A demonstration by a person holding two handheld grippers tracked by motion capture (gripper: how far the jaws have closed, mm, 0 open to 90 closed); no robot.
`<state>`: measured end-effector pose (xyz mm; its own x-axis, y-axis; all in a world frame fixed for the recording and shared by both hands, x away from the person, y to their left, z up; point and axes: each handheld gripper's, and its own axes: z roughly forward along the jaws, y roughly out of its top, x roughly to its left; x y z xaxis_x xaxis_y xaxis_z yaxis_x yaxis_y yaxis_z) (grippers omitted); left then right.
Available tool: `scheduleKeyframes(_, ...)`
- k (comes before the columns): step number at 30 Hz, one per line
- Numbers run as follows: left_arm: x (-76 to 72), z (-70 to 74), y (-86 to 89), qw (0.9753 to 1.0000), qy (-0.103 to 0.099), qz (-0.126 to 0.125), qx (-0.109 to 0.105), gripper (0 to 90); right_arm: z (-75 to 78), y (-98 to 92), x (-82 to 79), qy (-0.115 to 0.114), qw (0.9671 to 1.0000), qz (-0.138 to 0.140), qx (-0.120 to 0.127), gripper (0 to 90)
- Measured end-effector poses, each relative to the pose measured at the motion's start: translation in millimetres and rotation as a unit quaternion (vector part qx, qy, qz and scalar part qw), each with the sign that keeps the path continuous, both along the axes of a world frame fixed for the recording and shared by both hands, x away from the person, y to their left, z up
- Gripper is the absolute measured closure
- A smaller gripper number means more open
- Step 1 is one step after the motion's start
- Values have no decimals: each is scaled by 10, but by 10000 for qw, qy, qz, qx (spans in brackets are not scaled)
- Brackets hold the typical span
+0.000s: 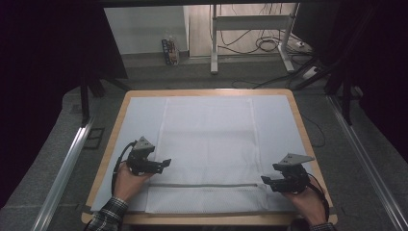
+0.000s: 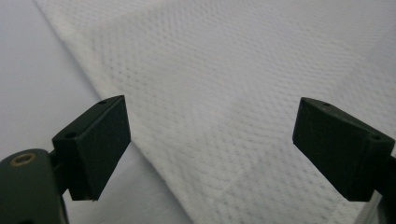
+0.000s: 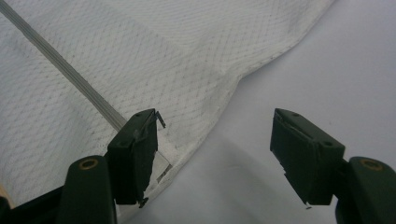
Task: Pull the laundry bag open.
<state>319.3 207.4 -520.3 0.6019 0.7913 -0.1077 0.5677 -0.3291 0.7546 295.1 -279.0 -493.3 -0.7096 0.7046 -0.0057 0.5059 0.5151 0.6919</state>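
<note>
In the high view we see a white mesh bag [image 1: 208, 144] lying flat across the middle of the frame, on a pale sheet [image 1: 279, 120] that covers the table [image 1: 208, 91]. A grey zip [image 1: 207, 185] runs left to right across the bag low in the frame, with a short strip of mesh below it. Our left gripper [image 1: 166, 162] sits at lower left of the frame, at the bag's left edge just above the zip line; our right gripper [image 1: 264, 180] sits at lower right, at the zip's right end. Each is held in a hand [image 1: 126, 180] coming in from the bottom edge. In the left gripper view the left gripper [image 2: 210, 135] stands wide open, its jaws well apart and holding nothing; the bag [image 2: 243, 84] spreads across the upper and right part of the frame, and its edge runs diagonally from upper left down between the jaws, with the sheet [image 2: 42, 84] at left. In the right gripper view the right gripper [image 3: 215, 154] is likewise open and empty; the bag [image 3: 140, 56] takes up the upper left, the zip [image 3: 65, 70] slants down to the jaw at lower left, which is at the bag's corner, and the sheet [image 3: 345, 70] lies at right under the other jaw. We cannot tell whether that jaw touches the mesh.
</note>
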Motion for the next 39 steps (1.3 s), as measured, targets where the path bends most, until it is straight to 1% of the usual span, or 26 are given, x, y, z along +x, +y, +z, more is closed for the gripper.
scheduleKeyframes(3,-17,-1,-41,9999,-19,-82,56,115,-3,8,-24,20,10000,13,-1,315)
scheduleKeyframes(8,-44,-10,-82,9997,-10,-146,180,123,11,15,-78,1,10000,43,2,327)
scheduleKeyframes(10,-64,-18,-95,9996,-4,-152,233,126,21,15,-112,17,10000,7,12,333)
scheduleKeyframes(13,-101,-23,-106,9993,-9,-192,334,128,29,15,-167,48,9999,-25,118,341)
scheduleKeyframes(14,-115,-24,-114,9994,-21,-184,305,129,32,16,-185,75,9999,-36,129,342)
scheduleKeyframes(17,-150,-22,-127,9992,-20,-241,314,130,20,25,-232,199,9997,-33,116,343)
scheduleKeyframes(21,-178,-33,-157,9986,-14,-326,427,131,-10,60,-293,394,9992,-34,67,342)
scheduleKeyframes(23,-186,-39,-173,9982,-26,-359,474,130,-22,87,-321,448,9990,-3,46,344)
scheduleKeyframes(24,-189,-40,-183,9981,-41,-374,491,130,-28,101,-333,469,9989,7,-3,355)
scheduleKeyframes(27,-203,-34,-216,9975,-114,-446,538,131,-70,146,-364,570,9982,46,-202,410)
scheduleKeyframes(30,-214,-24,-258,9971,-160,-520,526,132,-124,194,-377,752,9961,85,-456,511)
scheduleKeyframes(31,-219,-18,-274,9970,-181,-548,522,134,-136,212,-380,778,9953,127,-565,532)
scheduleKeyframes(33,-231,-6,-310,9966,-220,-621,499,135,-135,245,-400,648,9950,162,-746,614)
scheduleKeyframes(35,-244,8,-350,9961,-262,-697,465,138,-130,250,-408,674,9949,129,-738,704)
scheduleKeyframes(36,-251,17,-373,9960,-270,-740,417,142,-127,243,-407,680,9949,157,-731,777)
scheduleKeyframes(37,-258,28,-396,9956,-283,-807,372,146,-124,239,-411,728,9947,170,-702,812)
scheduleKeyframes(39,-282,52,-458,9948,-342,-921,274,155,-115,239,-409,689,9950,209,-689,866)
